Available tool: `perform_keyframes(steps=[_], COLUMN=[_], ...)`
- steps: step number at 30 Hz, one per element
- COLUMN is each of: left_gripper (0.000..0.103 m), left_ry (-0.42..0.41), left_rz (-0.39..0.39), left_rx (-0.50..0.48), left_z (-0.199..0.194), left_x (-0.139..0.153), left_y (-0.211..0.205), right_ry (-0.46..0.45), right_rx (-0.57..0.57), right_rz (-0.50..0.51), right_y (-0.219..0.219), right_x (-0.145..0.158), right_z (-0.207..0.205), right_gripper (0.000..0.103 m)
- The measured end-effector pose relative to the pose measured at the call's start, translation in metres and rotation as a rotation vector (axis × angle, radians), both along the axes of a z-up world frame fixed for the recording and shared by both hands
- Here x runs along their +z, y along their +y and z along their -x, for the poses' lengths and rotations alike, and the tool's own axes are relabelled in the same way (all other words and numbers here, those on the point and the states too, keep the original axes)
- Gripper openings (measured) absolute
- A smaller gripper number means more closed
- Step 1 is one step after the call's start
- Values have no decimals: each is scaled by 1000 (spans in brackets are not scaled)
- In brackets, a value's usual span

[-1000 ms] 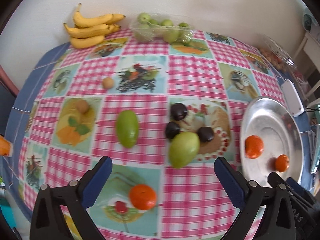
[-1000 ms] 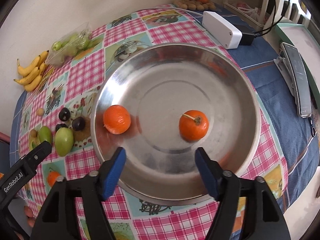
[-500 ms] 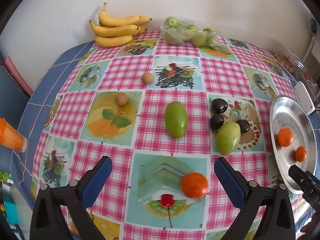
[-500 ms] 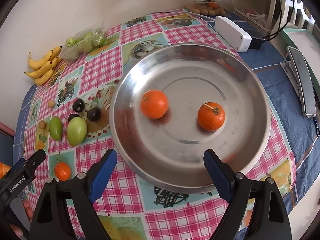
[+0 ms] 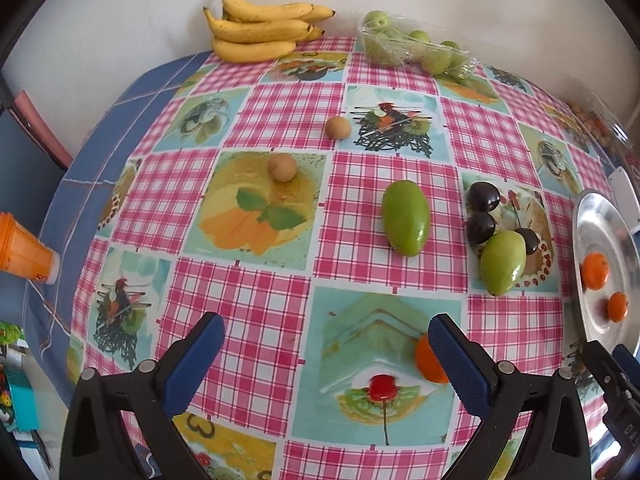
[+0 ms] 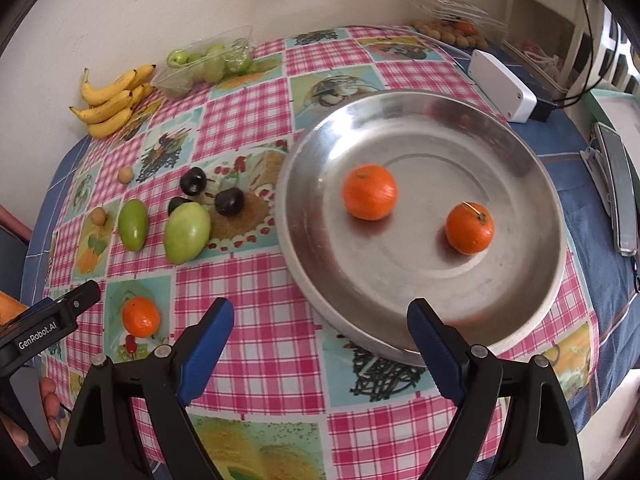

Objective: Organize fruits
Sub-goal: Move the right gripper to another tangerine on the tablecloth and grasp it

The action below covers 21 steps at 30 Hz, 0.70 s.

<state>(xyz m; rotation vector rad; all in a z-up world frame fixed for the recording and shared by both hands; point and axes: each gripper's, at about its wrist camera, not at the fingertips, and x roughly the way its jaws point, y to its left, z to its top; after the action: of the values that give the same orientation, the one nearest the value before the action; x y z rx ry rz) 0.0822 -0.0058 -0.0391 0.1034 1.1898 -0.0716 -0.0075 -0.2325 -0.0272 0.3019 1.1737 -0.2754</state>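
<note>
Evidently, in the left wrist view, the left gripper (image 5: 326,354) hung wide open and empty above the tabletop (image 5: 280,120), and the loose orange (image 5: 426,360) lay just beside its right finger, half hidden behind that pad. I judged the orange to be the fruit in hand; the next move would call for shifting right to centre it between the jaws, then lowering and closing. Two green mangoes, dark plums and small brown fruits waited farther off.

From the right wrist view, the right gripper (image 6: 320,334) was likewise spread open and held nothing, poised near the steel plate (image 6: 532,292), where two oranges already sat. The plate's near rim looked blurred.
</note>
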Motion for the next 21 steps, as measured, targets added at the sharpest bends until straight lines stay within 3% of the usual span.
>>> perform_keyframes(steps=[10, 21], left_gripper=[103, 103], left_ry=[29, 67], left_rz=[45, 54], left_rx=[79, 136], left_z=[-13, -21], left_x=[-4, -13], left_y=[26, 49], right_ry=[2, 20], right_rx=[75, 157], right_rz=[-24, -137], right_y=[35, 89], right_x=[-4, -22], right_z=[-19, -46], right_gripper=[89, 89])
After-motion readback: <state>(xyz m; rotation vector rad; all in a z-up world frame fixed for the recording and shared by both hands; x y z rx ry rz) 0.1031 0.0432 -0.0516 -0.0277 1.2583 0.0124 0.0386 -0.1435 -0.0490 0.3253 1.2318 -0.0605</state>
